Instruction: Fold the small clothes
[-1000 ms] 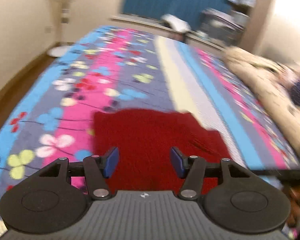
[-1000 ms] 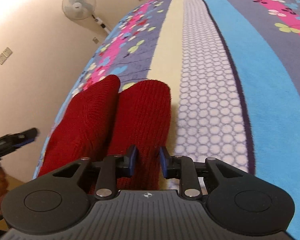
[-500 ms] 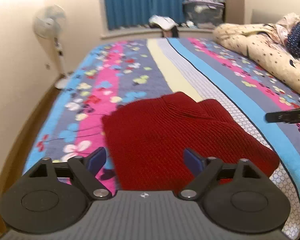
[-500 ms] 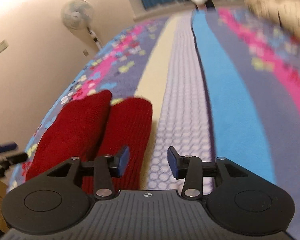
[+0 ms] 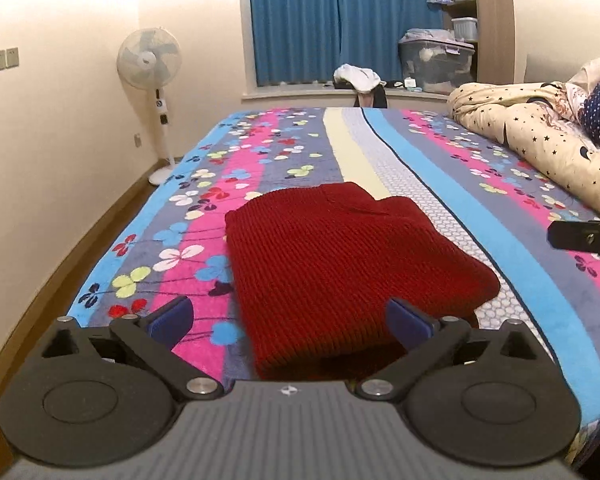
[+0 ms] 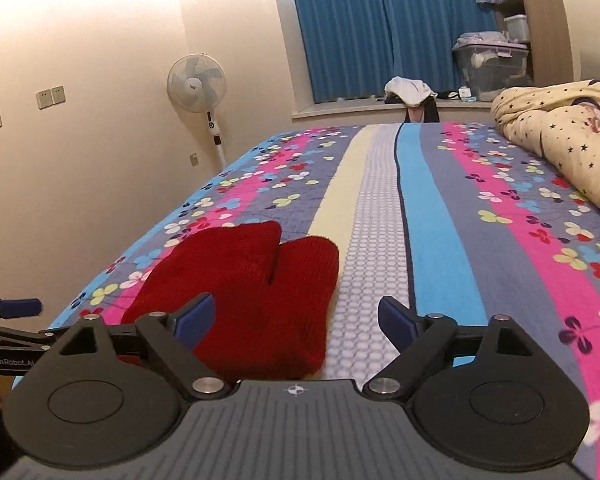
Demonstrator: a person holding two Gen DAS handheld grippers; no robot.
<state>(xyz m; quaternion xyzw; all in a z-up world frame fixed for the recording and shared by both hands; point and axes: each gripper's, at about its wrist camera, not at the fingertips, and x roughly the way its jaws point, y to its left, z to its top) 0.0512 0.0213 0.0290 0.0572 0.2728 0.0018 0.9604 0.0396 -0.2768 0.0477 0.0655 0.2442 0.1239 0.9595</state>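
Observation:
A folded dark red knit garment [image 5: 340,264] lies flat on the striped flowered bedspread [image 5: 440,184] near the bed's front edge. My left gripper [image 5: 290,320] hovers just short of its near edge, jaws opening wide, nothing between the blue pads [image 5: 168,320]. In the right wrist view the same red garment [image 6: 252,292] sits left of centre. My right gripper [image 6: 296,320] is raised above the bed beside it, jaws also opening, nothing gripped. The left gripper's fingertip [image 6: 18,307] shows at the left edge; part of the right gripper [image 5: 584,236] shows at the left view's right edge.
A bundled cream star-print duvet [image 5: 532,140] lies along the bed's right side. A standing fan [image 5: 150,60] is by the left wall. Blue curtains [image 5: 340,20], a windowsill with clothes [image 5: 358,80] and a storage bin [image 5: 436,60] are at the back.
Both grippers opened wide and drew back and up from the red garment, which now lies folded and released on the bed. The views tilted up, showing more of the room.

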